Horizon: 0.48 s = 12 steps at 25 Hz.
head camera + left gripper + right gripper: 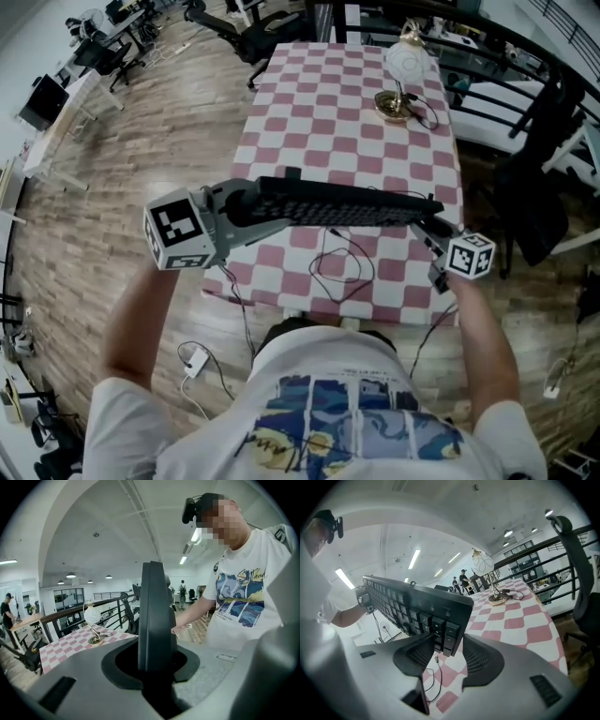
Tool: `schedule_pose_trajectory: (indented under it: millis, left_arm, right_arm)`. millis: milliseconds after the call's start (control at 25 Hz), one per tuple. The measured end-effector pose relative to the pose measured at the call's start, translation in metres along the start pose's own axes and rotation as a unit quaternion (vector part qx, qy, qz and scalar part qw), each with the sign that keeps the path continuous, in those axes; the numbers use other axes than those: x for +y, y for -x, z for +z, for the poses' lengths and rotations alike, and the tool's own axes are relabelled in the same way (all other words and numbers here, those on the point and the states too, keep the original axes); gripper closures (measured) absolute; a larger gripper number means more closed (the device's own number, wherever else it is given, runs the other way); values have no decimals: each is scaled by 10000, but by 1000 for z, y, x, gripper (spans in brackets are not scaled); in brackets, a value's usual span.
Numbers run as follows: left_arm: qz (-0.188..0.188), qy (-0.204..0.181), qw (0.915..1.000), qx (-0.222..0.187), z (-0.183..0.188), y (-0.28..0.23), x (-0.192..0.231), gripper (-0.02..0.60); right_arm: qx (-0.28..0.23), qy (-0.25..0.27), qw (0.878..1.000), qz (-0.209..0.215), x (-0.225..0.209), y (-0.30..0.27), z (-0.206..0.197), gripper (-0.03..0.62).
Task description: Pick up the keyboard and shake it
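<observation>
The keyboard (342, 208) hangs in the air over the near edge of the desk (319, 94). Its long axis runs side to side between our two hands. The left gripper (246, 208) has its jaws pinching the left end edge-on. The right gripper (449, 645) has its jaws spread round the right end: one lies against the keys, the other seems a sliver off the back. So we judge the left hand bears the weight, and the right should close before any shake. The cable (337, 267) loops on the desk just below and may tug. The lamp (403, 80) stands well apart at the far end, and there is open room above.
</observation>
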<state>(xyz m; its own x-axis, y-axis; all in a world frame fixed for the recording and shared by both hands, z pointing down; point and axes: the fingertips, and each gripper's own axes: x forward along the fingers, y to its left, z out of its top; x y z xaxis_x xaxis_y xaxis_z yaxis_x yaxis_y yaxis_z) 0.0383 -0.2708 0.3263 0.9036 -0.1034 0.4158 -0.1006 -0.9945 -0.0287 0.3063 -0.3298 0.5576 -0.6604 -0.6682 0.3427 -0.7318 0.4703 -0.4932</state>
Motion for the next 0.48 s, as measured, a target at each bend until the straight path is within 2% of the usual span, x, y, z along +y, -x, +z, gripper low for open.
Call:
schedule_pose_trajectory:
  millis: [480]
  left_arm:
    - [298,-533,9981,-113,25,18,-16,492]
  right_arm:
    - [-55,622,9980,-114,19,4,38,405]
